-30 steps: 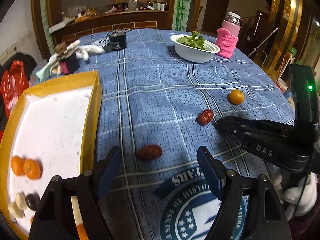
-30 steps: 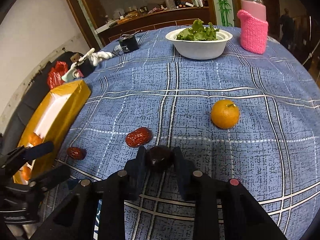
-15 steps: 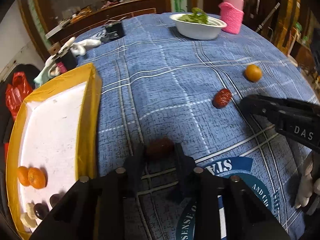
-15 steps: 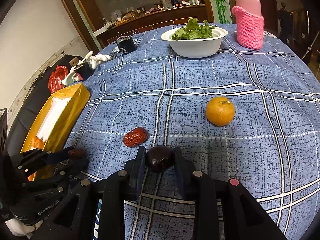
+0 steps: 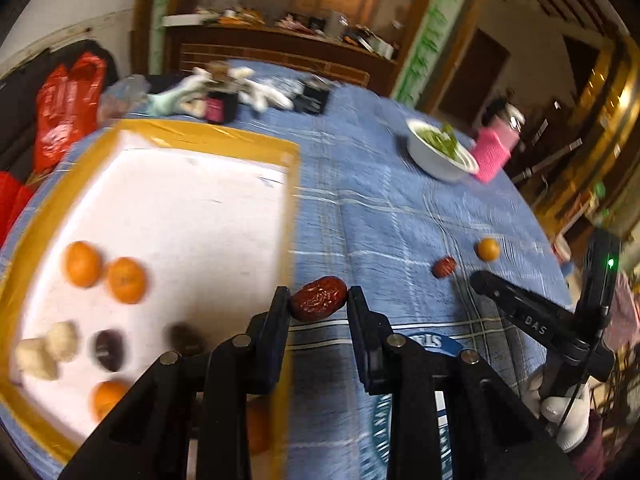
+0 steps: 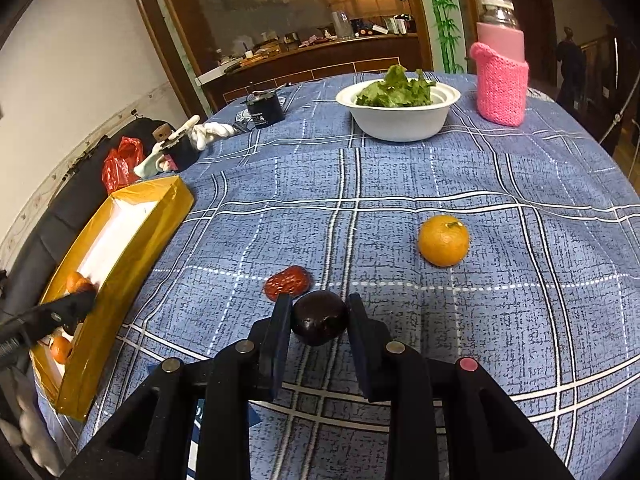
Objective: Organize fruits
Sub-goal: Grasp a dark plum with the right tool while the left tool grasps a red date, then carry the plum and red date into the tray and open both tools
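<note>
My left gripper (image 5: 319,305) is shut on a red date (image 5: 319,298) and holds it above the right rim of the yellow tray (image 5: 212,138). The tray holds several oranges (image 5: 126,280), dark fruits (image 5: 107,349) and pale pieces (image 5: 61,340). My right gripper (image 6: 319,318) is shut on a dark plum (image 6: 319,317) above the blue checked cloth. Another red date (image 6: 287,282) lies just beyond it, and an orange (image 6: 443,240) lies to the right. Both also show in the left wrist view, the date (image 5: 444,267) and the orange (image 5: 488,249). The right gripper's fingers (image 5: 516,308) show there too.
A white bowl of greens (image 6: 398,110) and a pink-sleeved bottle (image 6: 502,76) stand at the far side. A black box (image 6: 265,109), white gloves (image 6: 208,132) and a red bag (image 6: 122,162) are at the far left. The tray (image 6: 128,240) shows at the left table edge.
My left gripper closed on the red date, lifted it and swung left over the tray's rim. My right gripper kept hold of the plum and hardly moved.
</note>
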